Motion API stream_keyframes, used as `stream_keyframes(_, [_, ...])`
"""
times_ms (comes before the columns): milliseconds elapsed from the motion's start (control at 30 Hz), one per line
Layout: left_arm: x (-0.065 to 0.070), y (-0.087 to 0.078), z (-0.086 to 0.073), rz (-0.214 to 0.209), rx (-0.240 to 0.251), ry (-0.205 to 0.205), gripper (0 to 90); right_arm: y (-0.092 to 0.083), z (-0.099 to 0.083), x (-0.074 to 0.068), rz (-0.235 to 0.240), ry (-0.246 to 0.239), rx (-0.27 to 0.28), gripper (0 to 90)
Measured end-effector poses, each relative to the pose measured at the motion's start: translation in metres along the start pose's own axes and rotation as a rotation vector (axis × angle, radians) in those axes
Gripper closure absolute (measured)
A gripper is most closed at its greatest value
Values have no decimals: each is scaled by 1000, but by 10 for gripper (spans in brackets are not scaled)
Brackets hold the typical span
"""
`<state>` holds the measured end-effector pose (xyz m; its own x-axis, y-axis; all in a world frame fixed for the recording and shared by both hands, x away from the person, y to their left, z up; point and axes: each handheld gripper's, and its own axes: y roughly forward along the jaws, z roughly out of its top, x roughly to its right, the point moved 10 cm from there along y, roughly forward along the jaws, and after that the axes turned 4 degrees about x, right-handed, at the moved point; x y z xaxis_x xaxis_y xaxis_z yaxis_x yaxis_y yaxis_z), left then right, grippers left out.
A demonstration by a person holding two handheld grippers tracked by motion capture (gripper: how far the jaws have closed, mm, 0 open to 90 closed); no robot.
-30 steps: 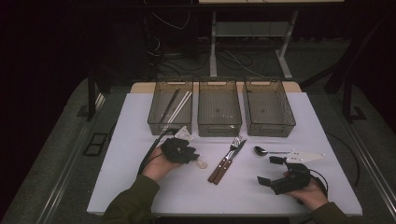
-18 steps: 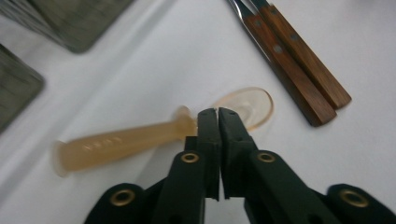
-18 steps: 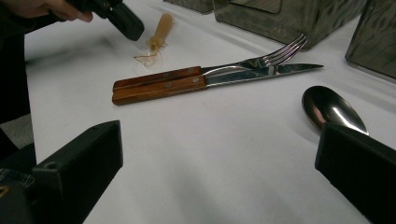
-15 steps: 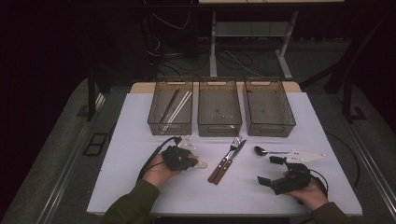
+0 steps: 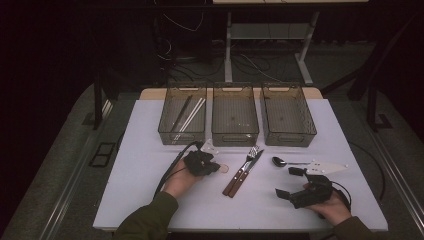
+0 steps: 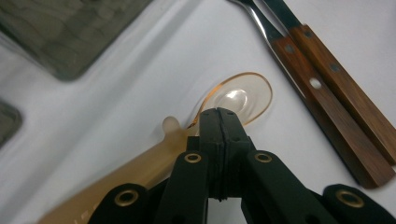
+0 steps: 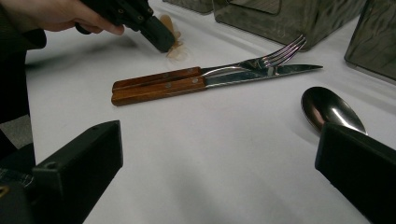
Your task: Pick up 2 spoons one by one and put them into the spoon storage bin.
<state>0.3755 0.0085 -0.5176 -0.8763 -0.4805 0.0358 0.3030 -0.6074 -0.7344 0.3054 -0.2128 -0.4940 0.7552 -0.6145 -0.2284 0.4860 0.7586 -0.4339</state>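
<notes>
Grab step rn: left gripper (image 6: 219, 112) jaws clamped tight on the amber plastic spoon (image 6: 240, 98), lying on table by the fork (image 5: 245, 167). Next imo: lift, carry to a bin (image 5: 182, 117). Right gripper (image 5: 295, 182) idle, jaws apart.

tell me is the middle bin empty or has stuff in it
Empty: the middle bin shows only its bare floor, while the left bin holds long utensils.

Change from the earlier high views: the left gripper (image 5: 216, 168) has shifted from just below the left bin (image 5: 183, 121) toward 5 o'clock, lower and nearer the fork (image 5: 241, 170). Its jaws have just closed; they now meet at the neck of the amber plastic spoon (image 6: 236, 98) lying on the table (image 5: 145, 165).
</notes>
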Motion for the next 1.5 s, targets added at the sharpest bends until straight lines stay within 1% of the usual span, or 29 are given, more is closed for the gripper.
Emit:
stream_keyframes(100, [-4, 6, 6, 11, 5, 6, 893, 0, -1, 0, 1, 0, -4, 11])
stream_keyframes(133, [-6, 7, 8, 15, 6, 1, 893, 0, -1, 0, 1, 1, -5, 11])
stream_keyframes(200, [-10, 10, 12, 25, 12, 4, 893, 0, 0, 0, 1, 2, -3, 11])
stream_keyframes(267, [-15, 13, 16, 38, 24, -5, 893, 0, 0, 0, -2, 5, -2, 11])
stream_keyframes(333, [-20, 14, 19, 53, 29, -5, 893, 0, -1, 0, -1, 6, -4, 11])
stream_keyframes(400, [-24, 16, 20, 61, 40, -19, 893, 0, -1, 0, 0, 6, -4, 11])
stream_keyframes(533, [-28, 15, 20, 63, 48, -28, 893, 0, 0, 0, 0, 4, -2, 11])
stream_keyframes(600, [-29, 8, 23, 57, 77, -34, 887, 0, -1, 0, 0, 5, -3, 11])
stream_keyframes(667, [-32, -3, 26, 59, 100, -32, 833, 0, -1, 0, 1, 1, -4, 11])
stream_keyframes(733, [-38, -16, 25, 81, 123, -26, 778, 0, -1, 0, 1, -1, -2, 11])
stream_keyframes(767, [-41, -21, 24, 81, 132, -29, 741, 0, -1, 0, 1, 1, -3, 11])
stream_keyframes(833, [-47, -28, 17, 83, 126, -26, 662, 0, -1, 0, 3, 3, -5, 11])
stream_keyframes(933, [-55, -30, 4, 84, 104, -28, 574, 0, -1, 0, 3, 4, -6, 11])
stream_keyframes(1033, [-61, -22, -6, 87, 69, -17, 540, 0, -1, 1, 0, 2, -5, 11])
stream_keyframes(1100, [-63, -17, -11, 86, 47, -6, 539, 0, -1, 0, -1, 5, -7, 11])
stream_keyframes(1133, [-62, -14, -12, 78, 42, -10, 543, 0, -1, 0, 0, 5, -8, 11])
stream_keyframes(1167, [-62, -13, -14, 72, 35, -4, 555, 1, -1, 0, 1, 6, -7, 11])
stream_keyframes(1233, [-61, -13, -14, 53, 40, 2, 590, 0, -1, 0, 1, 7, -6, 11])
stream_keyframes(1267, [-60, -13, -14, 46, 42, 13, 610, 0, -1, 0, 1, 6, -6, 11])
stream_keyframes(1333, [-60, -14, -14, 39, 41, 25, 637, 0, -1, 0, 2, 5, -8, 11])
stream_keyframes(1500, [-58, -15, -14, 43, 44, 48, 684, 0, -1, 0, 2, 5, -7, 11])
